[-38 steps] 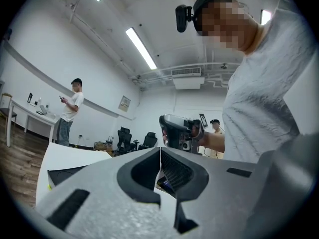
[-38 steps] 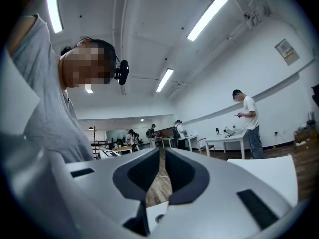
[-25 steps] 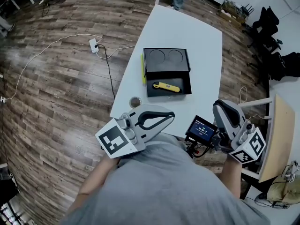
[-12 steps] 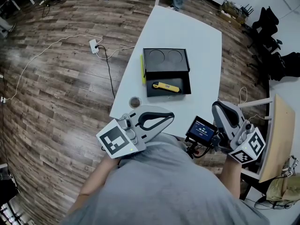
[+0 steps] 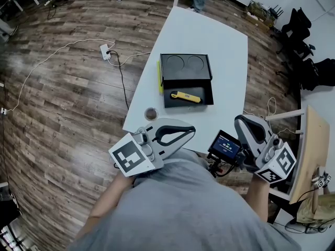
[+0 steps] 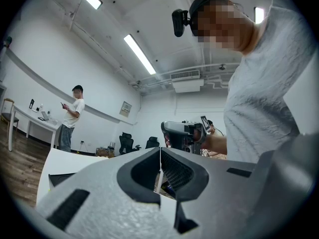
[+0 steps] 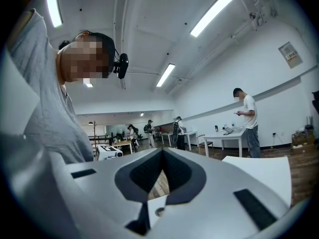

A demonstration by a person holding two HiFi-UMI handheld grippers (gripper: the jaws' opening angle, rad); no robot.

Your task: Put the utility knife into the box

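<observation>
The yellow utility knife [image 5: 186,96] lies inside the open black box [image 5: 166,101] in the middle of the white table [image 5: 220,41]. The box lid [image 5: 186,75], with two round recesses, lies flat behind it. Both grippers are held back near the person's body at the table's near edge, well short of the box. My left gripper [image 5: 192,130] is shut with nothing in it, its jaws meeting in the left gripper view [image 6: 159,156]. At the near right my right gripper [image 5: 238,124] is also shut and empty, its jaws touching in the right gripper view [image 7: 162,153].
A small round roll [image 5: 151,113] sits near the table's left corner. A yellow-green strip [image 5: 158,77] lies along the box's left side. A small screen device [image 5: 225,145] hangs at the near edge. Nearby are a floor power strip [image 5: 105,50], black chairs [image 5: 301,20] and a wooden side table [image 5: 306,156].
The right gripper has drifted slightly left. The left gripper, the knife and the box have stayed where they were.
</observation>
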